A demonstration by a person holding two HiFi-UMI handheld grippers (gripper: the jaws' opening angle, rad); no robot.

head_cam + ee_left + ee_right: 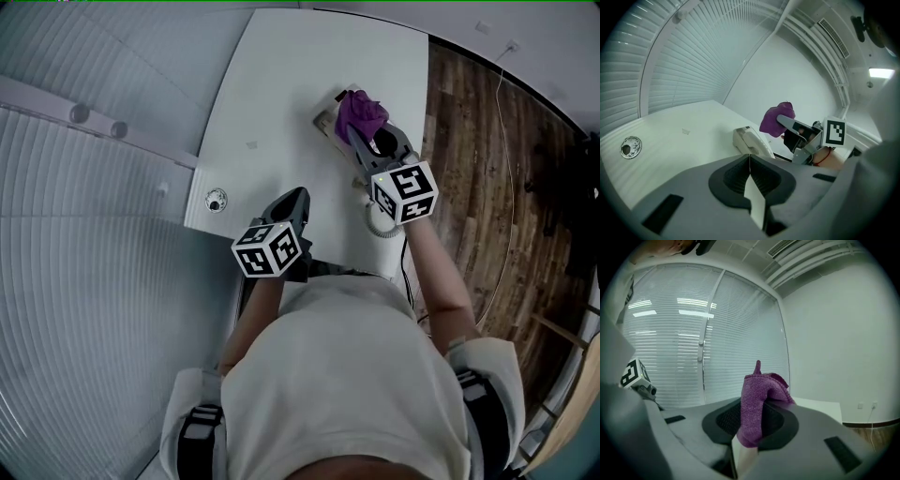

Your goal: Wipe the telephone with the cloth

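One risk: your right gripper [367, 141], clamped on the cloth [361, 112] by the telephone [324, 120] at upper centre, may shove it; your left gripper [294, 199], jaws together and empty, steadies nothing.

telephone [323, 120] mostly covered by cloth [361, 112], round object [217, 200] too small to identify

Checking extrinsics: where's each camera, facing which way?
Head view: on the head, steeply down at the table; torso, left tool, right tool show.
Left gripper view: on left tool, across table to telephone; its shut jaws show.
Right gripper view: on right tool, facing blinds; its jaws clamp cloth.
Shared: head and left gripper views show telephone, cloth.
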